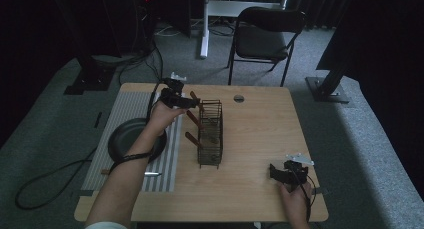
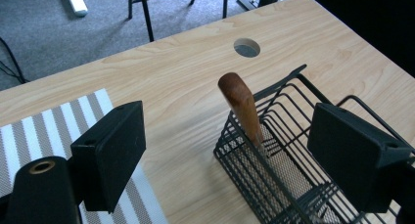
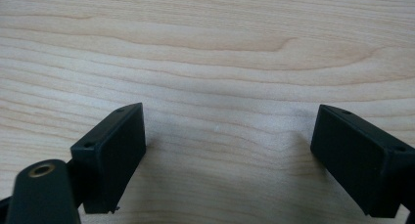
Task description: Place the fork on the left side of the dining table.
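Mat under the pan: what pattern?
Grey and white stripes on the mat, clearest in the left gripper view.

Wire rack [image 1: 210, 134] stands mid-table; pan [image 1: 131, 139] on the mat [image 1: 125, 114] to its left; chair [image 1: 267, 36] behind the table [image 1: 260, 139].

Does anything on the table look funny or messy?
Nothing is spilled or broken. The wooden handles poke out sideways and tilted from the wire basket instead of standing straight. One utensil lies alone on the striped mat beside the dark plate.
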A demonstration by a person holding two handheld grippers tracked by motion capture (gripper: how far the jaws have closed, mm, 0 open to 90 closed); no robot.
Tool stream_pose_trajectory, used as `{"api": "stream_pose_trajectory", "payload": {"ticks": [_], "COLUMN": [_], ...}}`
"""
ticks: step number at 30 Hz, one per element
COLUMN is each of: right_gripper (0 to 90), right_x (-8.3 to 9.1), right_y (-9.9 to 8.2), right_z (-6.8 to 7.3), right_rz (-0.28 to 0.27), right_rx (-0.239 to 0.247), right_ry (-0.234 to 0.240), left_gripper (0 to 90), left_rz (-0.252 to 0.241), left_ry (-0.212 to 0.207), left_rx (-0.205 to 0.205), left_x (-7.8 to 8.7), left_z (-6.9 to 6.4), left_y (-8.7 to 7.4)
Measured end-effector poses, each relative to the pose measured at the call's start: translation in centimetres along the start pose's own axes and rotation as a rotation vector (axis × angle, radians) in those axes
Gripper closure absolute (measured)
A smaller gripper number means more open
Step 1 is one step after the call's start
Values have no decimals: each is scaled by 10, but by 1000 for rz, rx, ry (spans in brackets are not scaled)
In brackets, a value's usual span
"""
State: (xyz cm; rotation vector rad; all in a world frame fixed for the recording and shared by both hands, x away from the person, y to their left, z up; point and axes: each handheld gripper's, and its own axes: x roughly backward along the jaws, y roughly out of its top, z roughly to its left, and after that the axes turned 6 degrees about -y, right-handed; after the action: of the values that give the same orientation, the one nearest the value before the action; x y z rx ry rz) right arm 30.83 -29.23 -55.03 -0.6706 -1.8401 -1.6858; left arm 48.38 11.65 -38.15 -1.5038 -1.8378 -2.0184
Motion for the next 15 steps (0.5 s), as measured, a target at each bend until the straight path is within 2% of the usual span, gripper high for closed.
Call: {"api": "stream_pose_trajectory", "payload": {"ticks": [3, 4, 6, 12, 13, 14, 15], "right_gripper": [127, 127, 127, 127, 127, 127, 127], "right_x": [0, 0, 0, 0, 0, 0, 0], "right_y": [0, 0, 0, 0, 0, 0, 0], "right_z": [0, 0, 0, 0, 0, 0, 0], "right_rz": [0, 0, 0, 0, 0, 0, 0], "right_rx": [0, 0, 0, 0, 0, 0, 0], "right_ry": [0, 0, 0, 0, 0, 0, 0], "left_gripper": [196, 245, 248, 249, 279, 329, 330], "left_rz": [-2, -14, -16, -10, -10, -12, -12], "left_ry": [1, -25, -37, -33, -36, -58, -58], "left_rx": [9, 35, 49, 78, 76, 92, 92], "left_x": [-5, -6, -6, -10, -10, -12, -12], "left_z": [-1, 3, 5, 11, 11, 13, 13], "left_y": [2, 2, 3, 2, 1, 1, 1]}}
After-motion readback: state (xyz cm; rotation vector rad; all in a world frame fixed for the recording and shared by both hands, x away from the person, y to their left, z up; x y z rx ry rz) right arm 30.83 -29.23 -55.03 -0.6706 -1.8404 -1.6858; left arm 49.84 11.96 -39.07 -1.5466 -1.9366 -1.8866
